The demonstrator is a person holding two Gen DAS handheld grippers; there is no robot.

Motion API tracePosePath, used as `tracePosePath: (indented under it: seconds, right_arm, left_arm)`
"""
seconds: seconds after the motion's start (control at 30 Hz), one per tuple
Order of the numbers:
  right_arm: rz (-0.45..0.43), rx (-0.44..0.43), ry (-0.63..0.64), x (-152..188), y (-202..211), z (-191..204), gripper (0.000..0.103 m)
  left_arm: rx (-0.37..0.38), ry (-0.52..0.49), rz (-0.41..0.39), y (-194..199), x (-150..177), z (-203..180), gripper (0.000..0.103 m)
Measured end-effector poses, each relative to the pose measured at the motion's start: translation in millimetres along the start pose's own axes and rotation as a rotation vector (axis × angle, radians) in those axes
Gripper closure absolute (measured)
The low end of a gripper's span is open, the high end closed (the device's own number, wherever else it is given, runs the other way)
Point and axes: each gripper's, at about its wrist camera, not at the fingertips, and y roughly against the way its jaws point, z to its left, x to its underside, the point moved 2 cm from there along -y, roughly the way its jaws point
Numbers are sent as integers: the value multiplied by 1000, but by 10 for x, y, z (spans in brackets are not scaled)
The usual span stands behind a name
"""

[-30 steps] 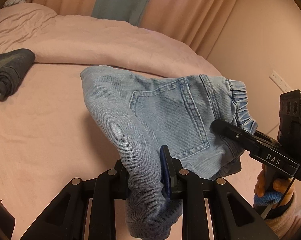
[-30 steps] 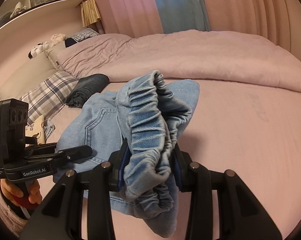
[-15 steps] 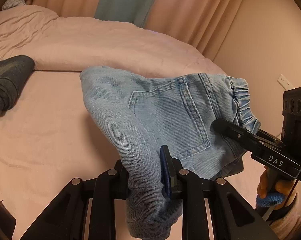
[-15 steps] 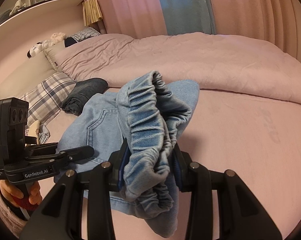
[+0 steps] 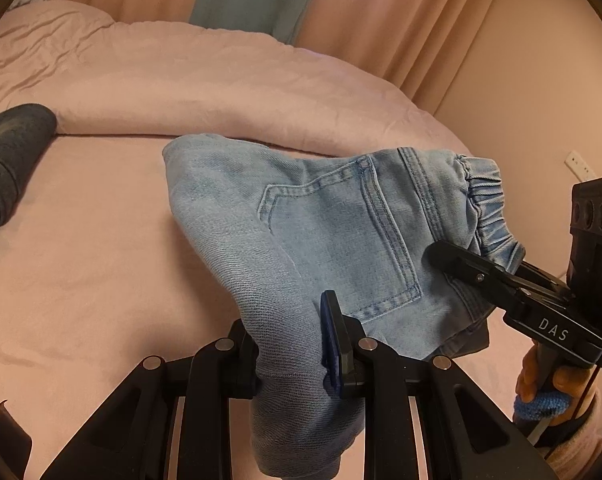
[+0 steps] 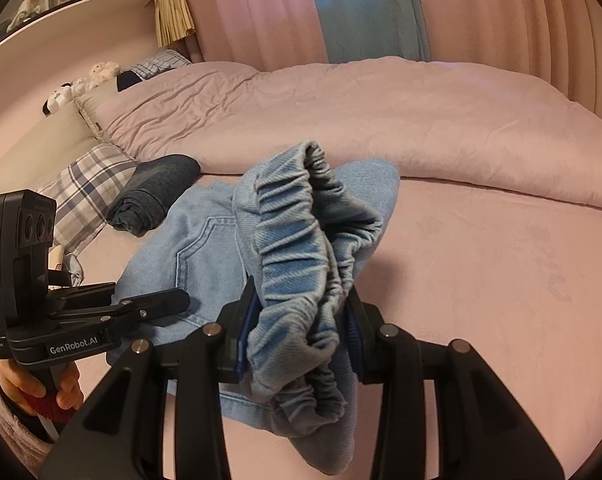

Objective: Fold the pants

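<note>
The left gripper [image 5: 291,344] clamps the folded denim pants [image 5: 321,220]; the right gripper [image 6: 301,328] clamps their elastic waistband [image 6: 297,248] above the bed [image 6: 481,260].

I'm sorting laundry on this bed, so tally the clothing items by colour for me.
Light blue: 1, the jeans held up by both hand-held grippers.
Dark grey: 1, the folded garment lying on the bed.
Total: 2
</note>
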Motion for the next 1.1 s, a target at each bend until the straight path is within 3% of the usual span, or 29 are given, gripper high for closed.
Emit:
tracePosePath:
  seconds: [0.9,1.1]
  right_arm:
    - [154,42,-87,152,-615,-378,63]
    - [208,107,-101,241,-712,-505,50]
  left_arm:
    - [-36,53,130,-483,171,201,78]
    - [-146,39,134,-409,169,232,53]
